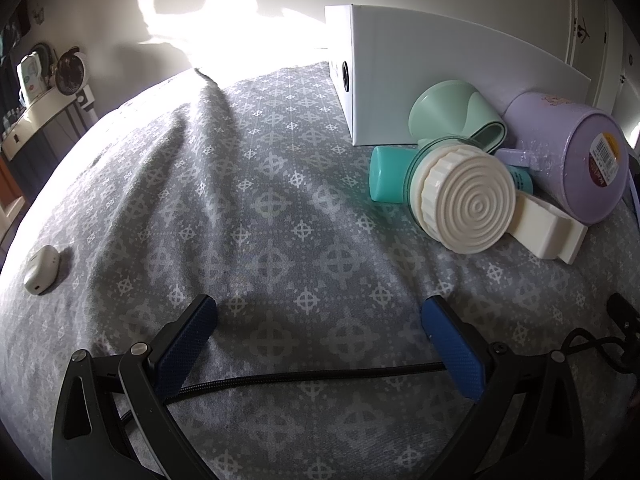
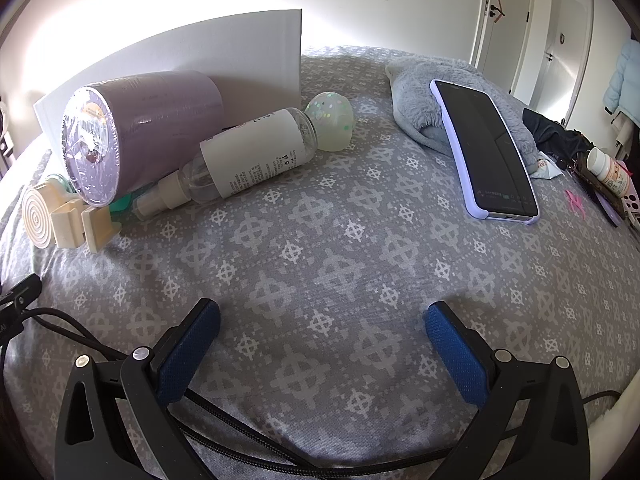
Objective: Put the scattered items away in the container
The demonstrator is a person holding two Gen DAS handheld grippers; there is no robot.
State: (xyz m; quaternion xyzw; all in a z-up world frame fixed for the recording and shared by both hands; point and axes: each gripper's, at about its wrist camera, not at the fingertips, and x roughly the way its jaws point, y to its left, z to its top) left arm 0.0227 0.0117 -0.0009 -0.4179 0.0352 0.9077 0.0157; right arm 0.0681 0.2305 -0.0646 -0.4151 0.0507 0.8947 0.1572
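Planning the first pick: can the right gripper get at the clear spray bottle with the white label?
Probably yes: the right gripper is open, with only bare bedspread between it and the clear spray bottle.

Bedcover (image 2: 320,240) is showing as matt woven cloth, grey with a printed pattern, lying in soft creases. White box (image 1: 420,76) is presenting smooth, flat, faintly satin walls, apparently card. Lilac mug (image 2: 132,128) is looking wrapped in glossy, crinkled clear film. Cream suction disc (image 1: 472,208) is appearing as matt moulded plastic with concentric ridges. Spray bottle (image 2: 240,156) is showing clear glossy plastic under a matt paper label. Phone (image 2: 484,144) is reflecting as glossy dark glass inside a smooth lilac case. Grey plush item (image 2: 432,92) is looking fuzzy. Gripper pads (image 2: 188,356) are showing finely textured blue rubber on matt black plastic.
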